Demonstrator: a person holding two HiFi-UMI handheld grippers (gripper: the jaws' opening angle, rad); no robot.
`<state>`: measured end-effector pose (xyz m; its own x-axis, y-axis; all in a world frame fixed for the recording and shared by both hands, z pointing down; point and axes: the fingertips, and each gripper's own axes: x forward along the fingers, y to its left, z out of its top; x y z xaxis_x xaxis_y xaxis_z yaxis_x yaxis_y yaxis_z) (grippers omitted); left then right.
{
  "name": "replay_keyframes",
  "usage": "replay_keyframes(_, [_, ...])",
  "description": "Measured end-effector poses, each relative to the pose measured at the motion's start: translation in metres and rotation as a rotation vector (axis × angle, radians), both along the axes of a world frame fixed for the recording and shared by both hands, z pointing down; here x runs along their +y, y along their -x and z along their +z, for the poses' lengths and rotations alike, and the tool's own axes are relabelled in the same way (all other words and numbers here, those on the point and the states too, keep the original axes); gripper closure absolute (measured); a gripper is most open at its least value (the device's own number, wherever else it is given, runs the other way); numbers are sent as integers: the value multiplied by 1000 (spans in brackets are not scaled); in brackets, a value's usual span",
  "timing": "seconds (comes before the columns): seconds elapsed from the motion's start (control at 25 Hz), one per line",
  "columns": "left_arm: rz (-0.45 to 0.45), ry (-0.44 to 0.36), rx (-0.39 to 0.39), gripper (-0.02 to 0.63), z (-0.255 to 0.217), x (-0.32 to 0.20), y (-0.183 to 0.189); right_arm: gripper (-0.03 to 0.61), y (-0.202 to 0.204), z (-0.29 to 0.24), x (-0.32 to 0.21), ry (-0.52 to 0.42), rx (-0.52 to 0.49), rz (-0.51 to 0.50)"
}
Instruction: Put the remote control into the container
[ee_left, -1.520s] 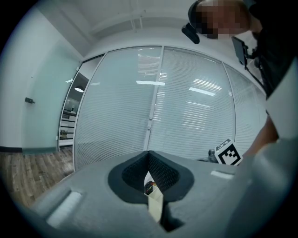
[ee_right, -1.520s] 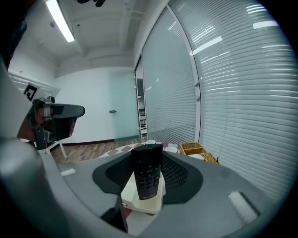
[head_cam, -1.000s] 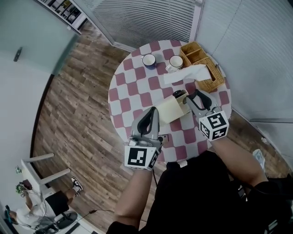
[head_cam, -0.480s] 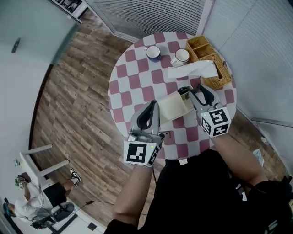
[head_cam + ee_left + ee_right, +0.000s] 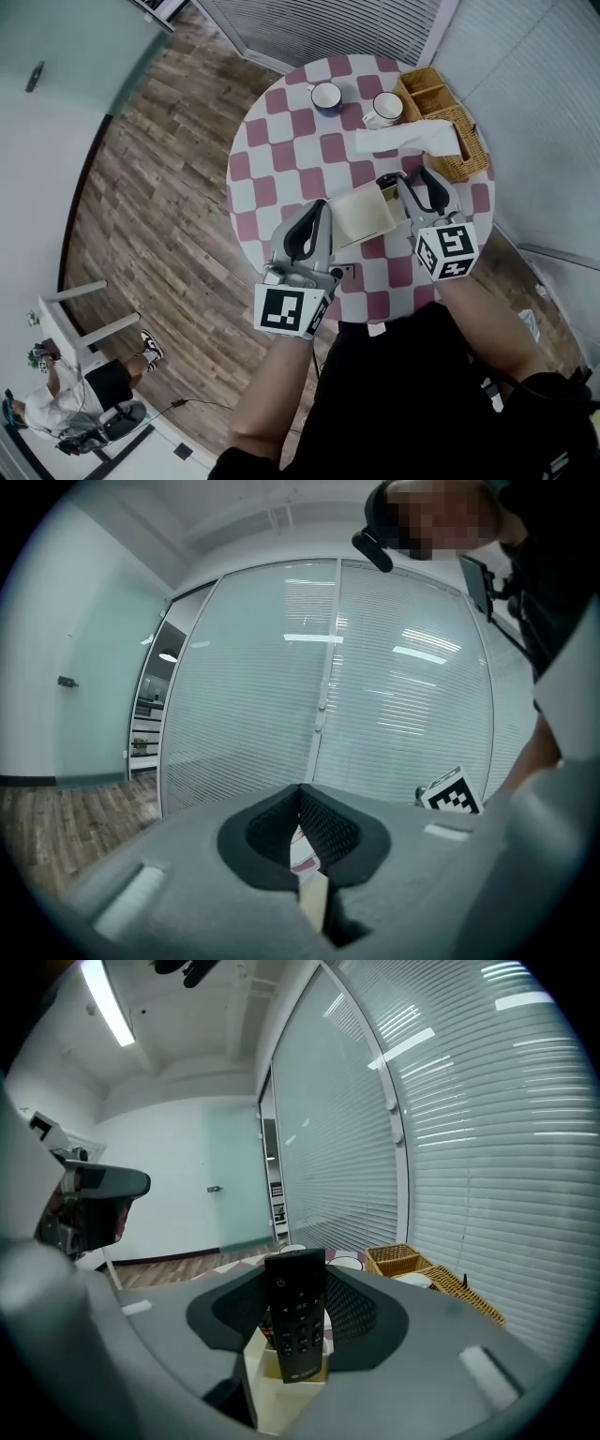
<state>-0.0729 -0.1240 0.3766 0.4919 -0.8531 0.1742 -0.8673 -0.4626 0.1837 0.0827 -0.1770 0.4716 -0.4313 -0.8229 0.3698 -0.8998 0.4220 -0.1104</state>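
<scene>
Left to right: our left gripper [image 5: 317, 221], jaws closed flat on a thin wall of the cream container [image 5: 362, 214], steadies it over the checked table [image 5: 281, 150]. The remote control [image 5: 295, 1321] is black and slim, with its rows of buttons showing, and stands upright with its lower end inside the container. Our right gripper [image 5: 405, 184], jaws about half apart, clamps it by the sides. We judge it best to lower the remote straight down until it bottoms, then part the right jaws while the left braces the box
</scene>
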Motion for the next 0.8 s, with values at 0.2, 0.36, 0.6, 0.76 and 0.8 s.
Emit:
replay_keyframes(0.2, [0, 5, -2, 614, 2, 3, 2, 399, -1, -1, -1, -16, -51, 64])
replay_keyframes(0.36, [4, 3, -7, 614, 2, 7, 5, 399, -1, 2, 2, -37, -64, 89])
replay_keyframes(0.6, [4, 7, -9, 614, 4, 17, 15, 400, -2, 1, 16, -75, -33, 103])
replay_keyframes(0.76, [2, 7, -3, 614, 4, 24, 20, 406, -7, 1, 28, -73, 2, 138])
replay_keyframes(0.8, [2, 5, 2, 614, 3, 25, 21, 407, -8, 1, 31, -71, 9, 153])
